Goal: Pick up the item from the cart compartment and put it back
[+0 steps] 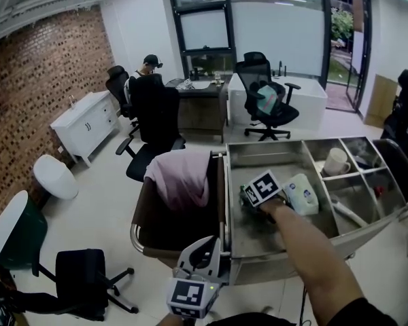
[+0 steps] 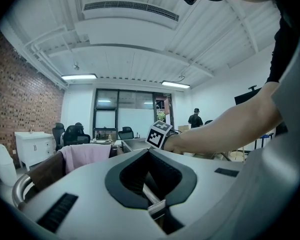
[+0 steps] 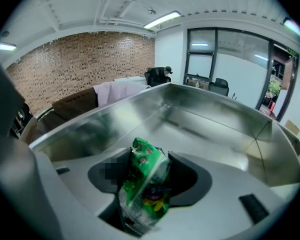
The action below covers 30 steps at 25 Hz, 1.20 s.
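A green snack packet (image 3: 144,186) stands upright between my right gripper's (image 3: 149,166) jaws, which press on its sides. In the head view that right gripper (image 1: 250,199) is down in the large steel cart compartment (image 1: 258,156), with a bit of the green packet (image 1: 247,194) showing under its marker cube. The compartment's bare steel floor and walls (image 3: 200,119) spread out ahead of the packet. My left gripper (image 1: 202,248) hangs low outside the cart's near edge, shut with nothing in it. Its own view shows the left gripper (image 2: 149,151) pointing across the room toward my right forearm.
A white bottle (image 1: 303,193) lies right of my right gripper. A white mug (image 1: 336,161) sits in a small back compartment. A pink cloth (image 1: 181,175) drapes over the brown bin (image 1: 149,216) left of the cart. Office chairs and desks stand behind.
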### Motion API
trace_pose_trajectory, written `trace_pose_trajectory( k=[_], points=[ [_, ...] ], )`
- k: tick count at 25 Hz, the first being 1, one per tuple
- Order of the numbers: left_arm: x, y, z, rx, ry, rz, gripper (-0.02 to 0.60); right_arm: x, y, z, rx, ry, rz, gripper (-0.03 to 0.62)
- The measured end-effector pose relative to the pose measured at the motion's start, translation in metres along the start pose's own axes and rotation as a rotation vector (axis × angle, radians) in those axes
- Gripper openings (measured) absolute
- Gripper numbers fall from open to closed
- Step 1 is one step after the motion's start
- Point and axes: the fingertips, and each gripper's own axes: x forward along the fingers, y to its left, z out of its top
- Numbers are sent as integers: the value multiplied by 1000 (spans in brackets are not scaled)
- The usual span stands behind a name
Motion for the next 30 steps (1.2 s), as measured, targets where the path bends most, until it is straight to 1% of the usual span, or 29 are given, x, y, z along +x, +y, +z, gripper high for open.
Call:
trace_pose_trajectory(
  k=[3, 9, 17, 22, 26, 30],
  points=[
    [0, -3, -1, 7, -4, -9, 0, -9, 1, 3, 45, -39, 19, 244],
    [1, -8, -3, 6, 0, -23, 0, -52, 2, 29, 107, -202, 52, 239],
    [2, -15, 3, 0, 0, -30, 0, -122, 3, 45, 128, -378, 58, 235],
    [5, -21, 4, 7, -2, -41, 0, -166, 14, 48, 123, -485, 78, 235],
    [7, -27, 3, 11, 5, -52, 0, -205, 32, 49, 112, -569, 108, 235],
    [12, -34, 0, 15, -7, -67, 0, -238, 42, 41, 86, -628, 86, 235]
  ],
)
